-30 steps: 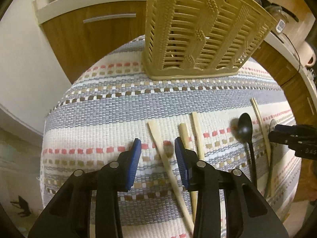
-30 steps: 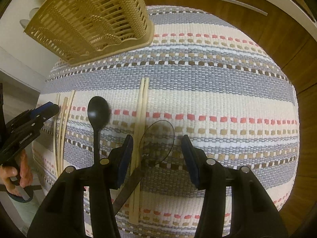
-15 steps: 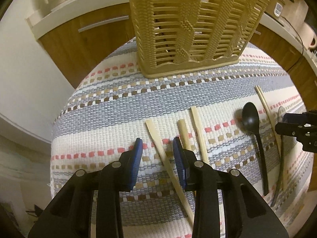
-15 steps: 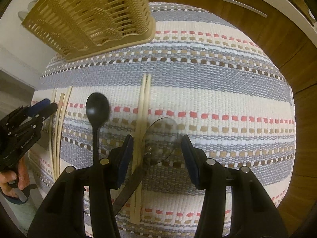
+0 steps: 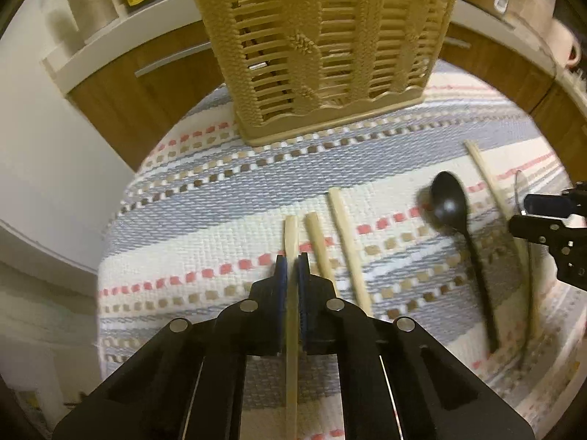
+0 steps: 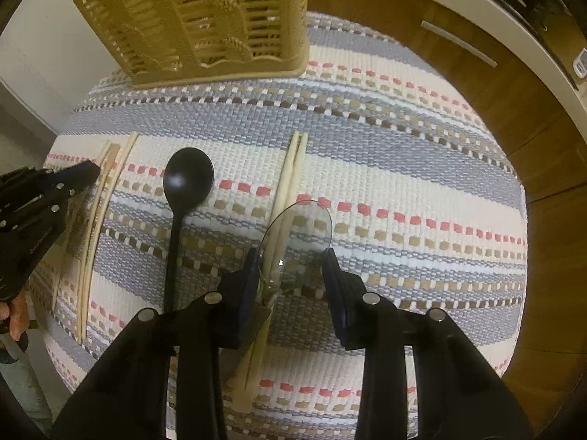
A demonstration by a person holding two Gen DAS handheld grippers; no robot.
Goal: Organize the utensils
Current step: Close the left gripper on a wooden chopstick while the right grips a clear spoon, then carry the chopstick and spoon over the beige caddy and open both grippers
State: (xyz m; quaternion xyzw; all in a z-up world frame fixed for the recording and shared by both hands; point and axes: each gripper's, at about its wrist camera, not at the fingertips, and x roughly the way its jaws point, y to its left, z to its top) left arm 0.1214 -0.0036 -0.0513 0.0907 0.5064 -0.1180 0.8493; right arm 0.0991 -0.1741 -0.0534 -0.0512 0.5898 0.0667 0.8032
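Left wrist view: my left gripper [image 5: 292,269], whose jaws stood apart around the leftmost pale wooden chopstick [image 5: 291,315] half a second before, had clenched on it; the stick ran back between the blue pads [image 5: 281,275] and lay low over the striped woven cloth [image 5: 205,227] covering the bench. I judged the first grasp made, with the lift not yet begun. Two further pale chopsticks [image 5: 348,242] lay just to its right, close but apart from the held one.

Right wrist view: my right gripper [image 6: 291,275] had moved forward, and its jaws, not yet closed, stood on either side of the bowl of the clear plastic spoon [image 6: 299,234]. That spoon rested partly across a pair of pale chopsticks [image 6: 290,176] lying side by side, which I judged likely to be caught or dragged by a careless pinch. The black plastic spoon [image 6: 185,190] lay just left of that gripper.

The tan slatted plastic utensil basket [image 5: 323,47] stood upright at the far edge of the cloth, well apart from all utensils. Beyond it were wooden cabinet fronts [image 5: 121,95] and a white counter edge [image 5: 121,40].
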